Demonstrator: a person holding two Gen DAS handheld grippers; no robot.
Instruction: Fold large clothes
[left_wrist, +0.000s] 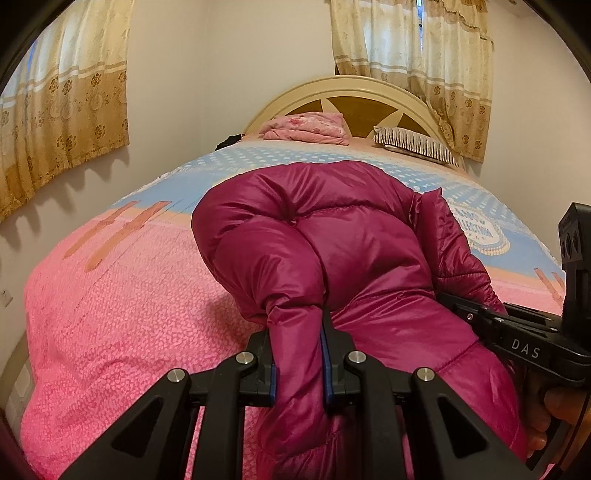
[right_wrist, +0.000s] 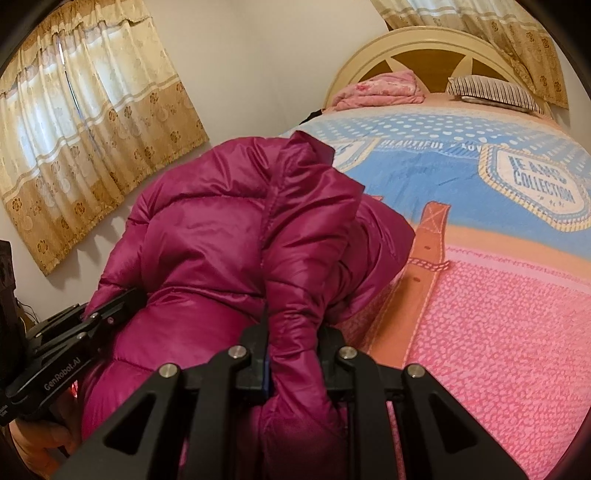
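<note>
A shiny magenta puffer jacket (left_wrist: 332, 236) lies bunched over the near part of the bed (left_wrist: 110, 314). My left gripper (left_wrist: 297, 332) is shut on a fold of the jacket, the fabric squeezed between its blue-edged pads. In the right wrist view the same jacket (right_wrist: 221, 236) rises in front of the lens, and my right gripper (right_wrist: 293, 332) is shut on another fold of it. Each gripper shows in the other's view: the right one at the right edge (left_wrist: 461, 308), the left one at the left edge (right_wrist: 107, 310). Both grip points sit low, close to the bedspread.
The bedspread is pink near me and blue with a "Jeans Collection" badge (right_wrist: 535, 181) farther off. A folded pink blanket (left_wrist: 306, 129) and a striped pillow (left_wrist: 413, 144) lie by the cream headboard (left_wrist: 351, 92). Curtains (left_wrist: 62, 122) hang on the walls. A hand (left_wrist: 554, 413) holds the right gripper's handle.
</note>
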